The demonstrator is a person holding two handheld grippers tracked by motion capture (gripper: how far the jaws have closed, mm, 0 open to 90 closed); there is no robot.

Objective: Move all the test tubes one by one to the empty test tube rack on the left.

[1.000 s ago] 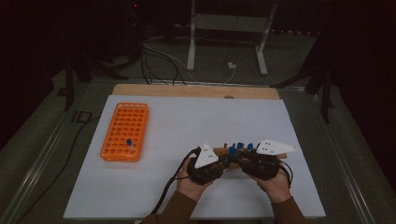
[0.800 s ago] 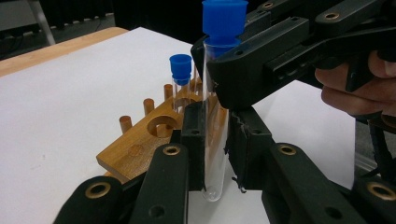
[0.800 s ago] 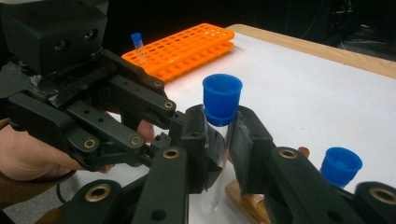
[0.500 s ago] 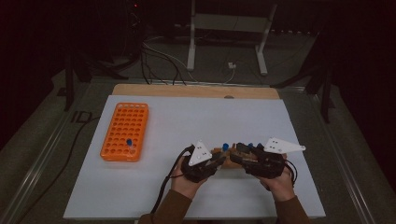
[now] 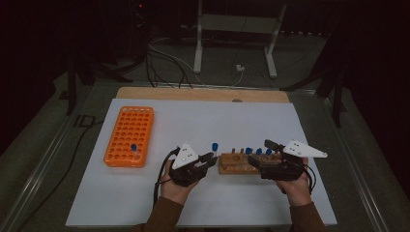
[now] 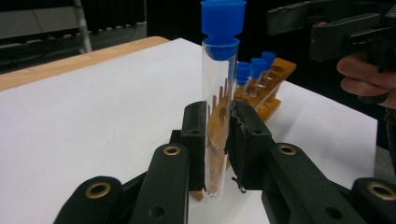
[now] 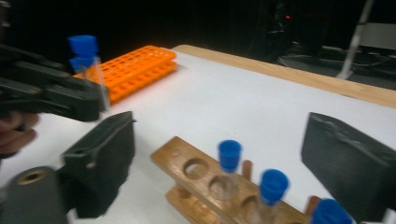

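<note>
My left gripper [image 5: 209,161] [image 6: 219,135] is shut on a clear test tube [image 5: 214,146] [image 6: 219,93] with a blue cap. It holds the tube upright just left of the wooden rack [image 5: 231,166] [image 6: 280,70]. Three blue-capped tubes [image 5: 258,152] [image 7: 229,156] stand in that rack. My right gripper [image 5: 261,154] [image 7: 224,163] hovers over the rack's right part. Its jaws have just been opening and stand wide apart, pressing on nothing. In the right gripper view, the left gripper [image 7: 56,98] and its tube [image 7: 86,53] are at the left.
An orange rack [image 5: 129,135] [image 7: 135,65] lies at the left of the white table top [image 5: 203,121] with one blue-capped tube [image 5: 134,147] near its front. A wooden strip [image 5: 203,94] runs along the far edge. Cables and a stand lie on the floor beyond.
The left gripper has moved left, carrying the tube away from the wooden rack. The right gripper's jaws have opened wide and it has shifted slightly right.
</note>
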